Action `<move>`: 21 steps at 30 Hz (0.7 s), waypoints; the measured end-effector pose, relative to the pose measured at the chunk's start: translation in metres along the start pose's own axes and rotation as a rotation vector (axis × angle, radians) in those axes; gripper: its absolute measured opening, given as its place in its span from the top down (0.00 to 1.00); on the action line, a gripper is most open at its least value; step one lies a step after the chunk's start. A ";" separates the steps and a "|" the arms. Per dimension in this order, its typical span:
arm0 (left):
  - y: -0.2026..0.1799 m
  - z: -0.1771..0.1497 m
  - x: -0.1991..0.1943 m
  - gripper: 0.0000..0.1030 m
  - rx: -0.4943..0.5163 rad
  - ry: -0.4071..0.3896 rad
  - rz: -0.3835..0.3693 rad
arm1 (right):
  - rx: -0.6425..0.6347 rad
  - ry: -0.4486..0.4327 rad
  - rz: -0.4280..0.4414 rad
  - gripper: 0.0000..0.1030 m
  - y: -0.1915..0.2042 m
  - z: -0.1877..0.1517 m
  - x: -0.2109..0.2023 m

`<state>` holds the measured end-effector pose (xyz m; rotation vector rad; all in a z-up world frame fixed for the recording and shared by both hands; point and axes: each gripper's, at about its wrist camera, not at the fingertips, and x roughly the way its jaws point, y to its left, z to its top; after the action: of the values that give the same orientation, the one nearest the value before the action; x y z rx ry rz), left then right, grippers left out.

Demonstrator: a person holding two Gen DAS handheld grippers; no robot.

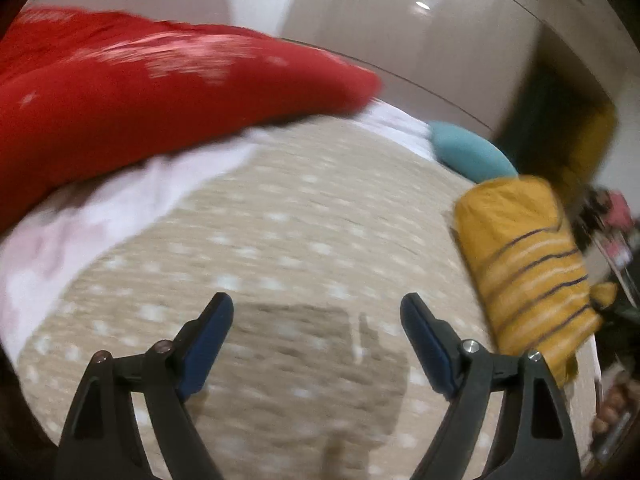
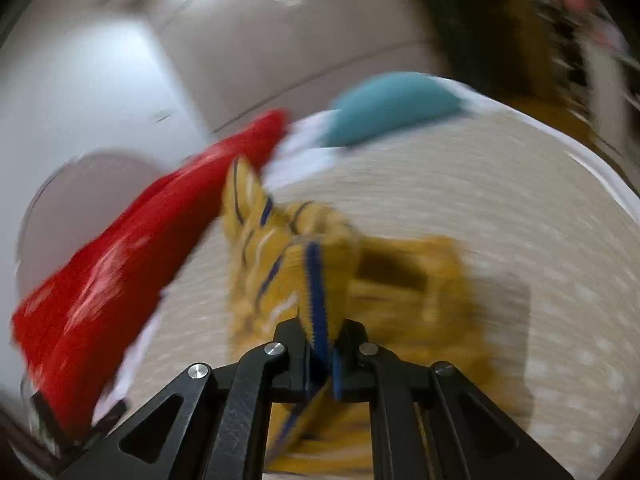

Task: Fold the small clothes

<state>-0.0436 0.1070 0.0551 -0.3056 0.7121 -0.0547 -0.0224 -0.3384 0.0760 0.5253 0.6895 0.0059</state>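
The right gripper (image 2: 322, 354) clamps a bunched yellow striped garment (image 2: 296, 264), hanging unfolded at frame centre over the dotted bedspread (image 2: 500, 208). The left gripper (image 1: 316, 320) gapes empty at lower centre. Folding appears barely begun.

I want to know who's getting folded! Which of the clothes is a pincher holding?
The yellow striped garment, pinched in the right gripper; the red and blue pieces lie ungripped.

Open dotted bedspread (image 1: 304, 216) ahead, red pillow (image 1: 140, 92) left, teal cushion (image 1: 468, 152) far right
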 end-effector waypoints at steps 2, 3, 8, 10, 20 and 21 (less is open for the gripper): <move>-0.032 -0.004 0.007 0.18 0.077 0.038 -0.039 | 0.102 0.058 -0.004 0.93 -0.044 -0.014 0.010; -0.047 -0.006 0.010 0.18 0.113 0.056 -0.049 | 0.140 0.074 0.015 0.93 -0.057 -0.020 0.013; -0.118 -0.015 0.021 0.18 0.271 0.121 -0.098 | 0.166 0.078 0.098 0.93 -0.071 -0.033 0.014; -0.143 -0.018 0.022 0.18 0.318 0.123 -0.110 | 0.146 0.073 0.117 0.93 -0.068 -0.039 0.007; -0.216 -0.034 0.069 0.18 0.461 0.196 -0.103 | 0.166 0.079 0.196 0.93 -0.091 -0.055 -0.004; -0.217 -0.039 0.073 0.17 0.481 0.205 -0.087 | 0.157 0.082 0.201 0.92 -0.093 -0.057 -0.004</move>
<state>-0.0016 -0.1213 0.0450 0.1325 0.8635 -0.3389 -0.0756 -0.3939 -0.0014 0.7471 0.7181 0.1635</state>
